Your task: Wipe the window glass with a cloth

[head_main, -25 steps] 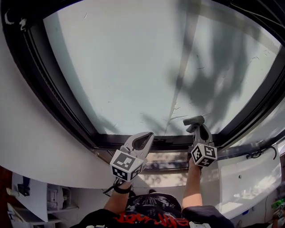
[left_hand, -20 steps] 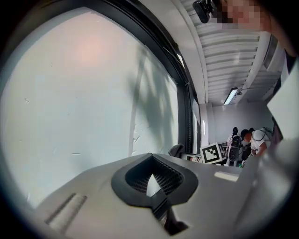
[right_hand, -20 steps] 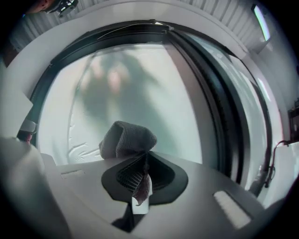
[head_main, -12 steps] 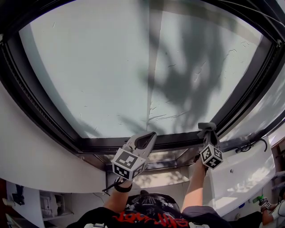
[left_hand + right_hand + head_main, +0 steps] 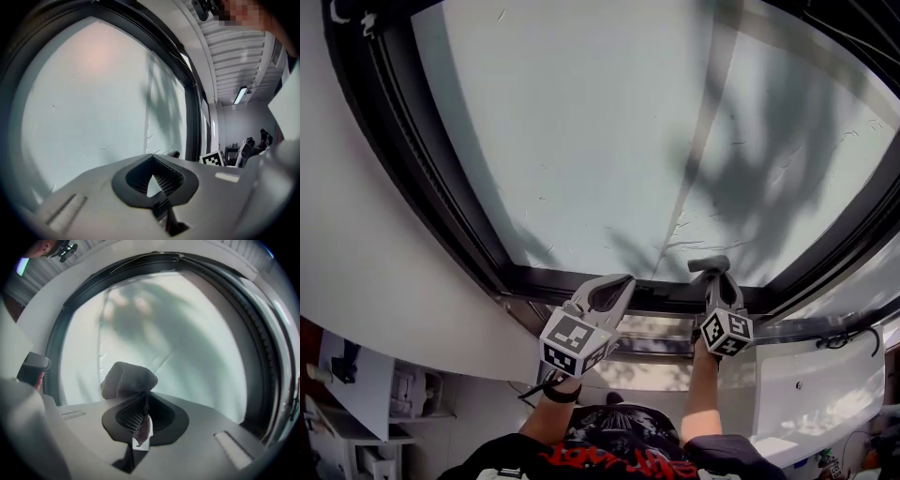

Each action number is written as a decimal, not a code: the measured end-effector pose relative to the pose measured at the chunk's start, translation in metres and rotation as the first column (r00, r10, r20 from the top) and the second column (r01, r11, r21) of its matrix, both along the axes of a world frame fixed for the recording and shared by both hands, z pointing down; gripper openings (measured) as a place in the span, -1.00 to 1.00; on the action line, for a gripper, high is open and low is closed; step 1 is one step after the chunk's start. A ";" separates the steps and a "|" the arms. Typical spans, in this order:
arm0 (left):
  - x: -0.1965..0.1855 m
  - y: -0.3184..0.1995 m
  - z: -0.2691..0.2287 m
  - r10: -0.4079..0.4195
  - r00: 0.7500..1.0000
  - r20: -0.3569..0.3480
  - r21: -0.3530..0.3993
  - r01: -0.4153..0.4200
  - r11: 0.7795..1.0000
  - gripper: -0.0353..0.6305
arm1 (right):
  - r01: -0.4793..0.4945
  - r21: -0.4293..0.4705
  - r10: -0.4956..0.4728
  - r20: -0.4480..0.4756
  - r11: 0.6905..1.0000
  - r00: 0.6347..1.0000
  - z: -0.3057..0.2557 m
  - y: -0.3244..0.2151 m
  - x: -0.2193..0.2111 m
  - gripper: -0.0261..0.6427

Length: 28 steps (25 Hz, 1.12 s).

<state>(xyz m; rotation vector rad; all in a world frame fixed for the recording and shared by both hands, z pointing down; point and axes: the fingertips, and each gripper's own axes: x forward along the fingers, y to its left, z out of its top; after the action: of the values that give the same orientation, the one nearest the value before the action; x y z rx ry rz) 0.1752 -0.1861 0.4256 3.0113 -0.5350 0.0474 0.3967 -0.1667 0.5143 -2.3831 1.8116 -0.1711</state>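
The window glass [image 5: 609, 141] fills the head view inside a black frame [image 5: 422, 159], with tree shadows on its right half. My right gripper [image 5: 712, 274] is shut on a grey cloth [image 5: 709, 264] held at the lower edge of the pane. In the right gripper view the cloth [image 5: 129, 378] bunches above the right gripper [image 5: 140, 398] in front of the glass [image 5: 187, 343]. My left gripper [image 5: 619, 282] is shut and holds nothing, by the bottom frame to the left of the cloth. In the left gripper view the left gripper [image 5: 152, 157] points at the glass [image 5: 84, 103].
A white wall [image 5: 375, 281] curves below and left of the frame. The sliding track [image 5: 647, 330] runs under the pane. A white sill [image 5: 825, 375] with a black cable [image 5: 848, 336] lies at lower right. The right gripper's marker cube [image 5: 213, 159] shows in the left gripper view.
The cloth in my right gripper swept right along the bottom of the pane, then came back left. The left gripper has hardly moved. The head view swung with it.
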 end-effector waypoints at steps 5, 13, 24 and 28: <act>-0.078 -0.023 0.000 -0.182 0.983 -0.003 -0.010 0.182 0.983 -0.92 | 0.289 -0.013 -0.289 -0.012 0.957 0.957 0.007 -0.071 -0.132 -0.87; -0.231 -0.040 0.010 -0.484 0.875 0.005 -0.010 0.484 0.875 -0.92 | 0.604 -0.033 -0.604 0.029 0.796 0.797 0.028 -0.149 -0.317 -0.87; -0.327 -0.035 0.000 -0.646 0.763 0.022 0.020 0.646 0.763 -0.92 | 0.750 -0.046 -0.746 0.082 0.660 0.661 0.038 -0.176 -0.437 -0.87; -0.317 -0.037 -0.002 -0.598 0.801 0.034 0.016 0.598 0.802 -0.92 | 0.722 -0.040 -0.719 0.079 0.690 0.691 0.039 -0.170 -0.427 -0.87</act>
<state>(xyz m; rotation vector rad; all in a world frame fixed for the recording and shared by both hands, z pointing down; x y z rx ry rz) -0.1414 -0.2227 0.4240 2.6932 -1.4611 0.0597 -0.0301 -0.3368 0.5537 -1.5166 2.6473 -0.3795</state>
